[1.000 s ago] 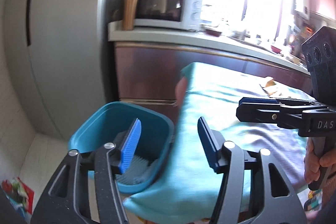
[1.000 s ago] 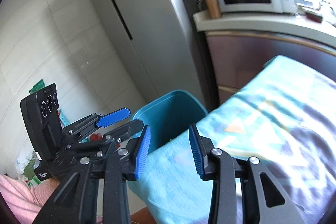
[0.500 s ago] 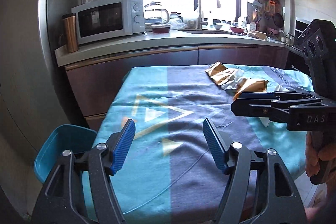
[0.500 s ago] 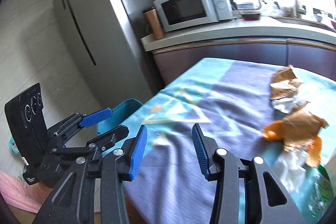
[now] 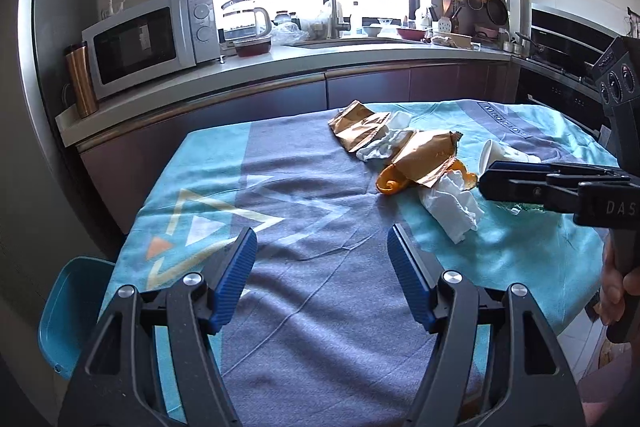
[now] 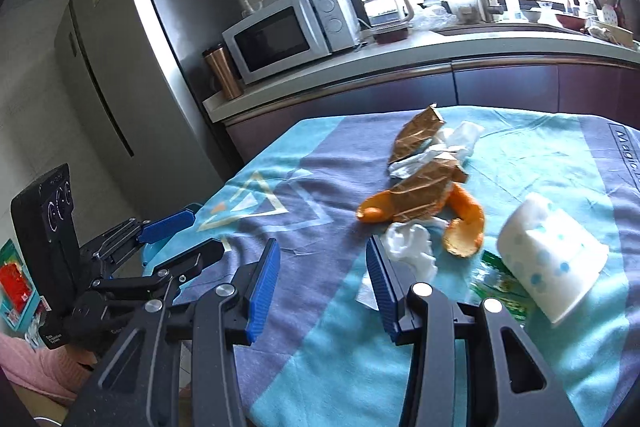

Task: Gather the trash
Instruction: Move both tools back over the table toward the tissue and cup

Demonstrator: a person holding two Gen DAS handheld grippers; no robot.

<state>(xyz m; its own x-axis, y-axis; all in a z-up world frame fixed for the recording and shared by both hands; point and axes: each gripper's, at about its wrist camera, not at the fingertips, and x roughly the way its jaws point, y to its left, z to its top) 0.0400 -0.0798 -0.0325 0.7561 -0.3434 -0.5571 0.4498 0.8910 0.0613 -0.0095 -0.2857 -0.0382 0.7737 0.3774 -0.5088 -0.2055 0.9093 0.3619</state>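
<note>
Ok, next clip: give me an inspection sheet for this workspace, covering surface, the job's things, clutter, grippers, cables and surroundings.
Surface: table under a teal and grey tablecloth, lightly creased.
Job's things: two brown wrappers, crumpled tissues, orange peel, a tipped paper cup and a green packet clustered together; teal bin past the table's edge.
Clutter: nothing seen on the table beyond the trash.
Grippers: left gripper open and empty over bare cloth; right gripper open and empty, a tissue beside one finger.
Cables: nothing seen.
Surroundings: microwave, copper tumbler, kettle, faucet, refrigerator.
</note>
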